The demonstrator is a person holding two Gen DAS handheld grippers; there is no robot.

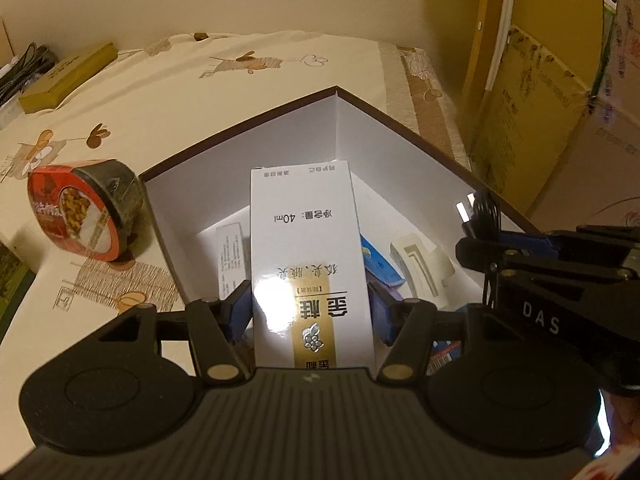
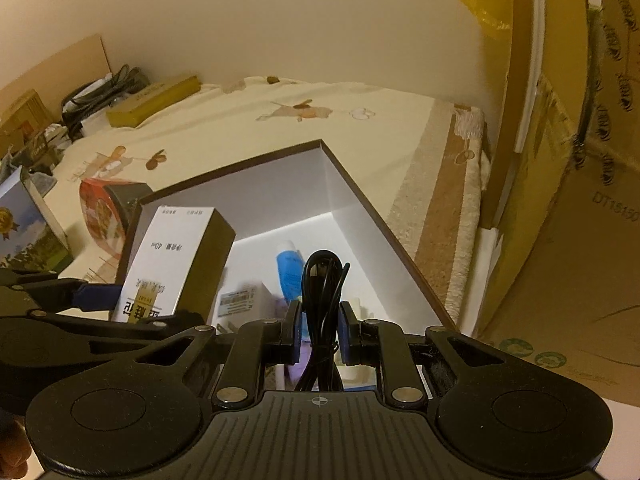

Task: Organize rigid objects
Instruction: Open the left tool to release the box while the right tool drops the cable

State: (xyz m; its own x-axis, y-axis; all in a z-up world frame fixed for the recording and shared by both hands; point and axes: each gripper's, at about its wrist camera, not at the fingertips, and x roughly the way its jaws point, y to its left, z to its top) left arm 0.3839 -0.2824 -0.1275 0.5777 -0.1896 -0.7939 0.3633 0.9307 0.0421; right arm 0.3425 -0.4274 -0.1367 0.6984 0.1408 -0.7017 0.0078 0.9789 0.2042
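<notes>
Both grippers hang over the open storage box point(image 1: 400, 136), which sits on a bed point(image 1: 240, 72) with a printed cover, because that box is where loose items are being gathered. The left gripper point(image 1: 310, 304) is clamped on a tall white carton point(image 1: 308, 248) by its long sides, tilted down into the box. The right gripper point(image 2: 319, 330) is pinched nearly closed on a coiled black cable point(image 2: 322, 280), keeping the loops bundled. A blue tube point(image 2: 290, 270) already lies inside; a noodle cup point(image 1: 84, 208) waits outside on its side.

Dim, yellowish indoor light – white glare on the glossy carton point(image 1: 304, 256), fisheye bending and dark corners at the edges.
</notes>
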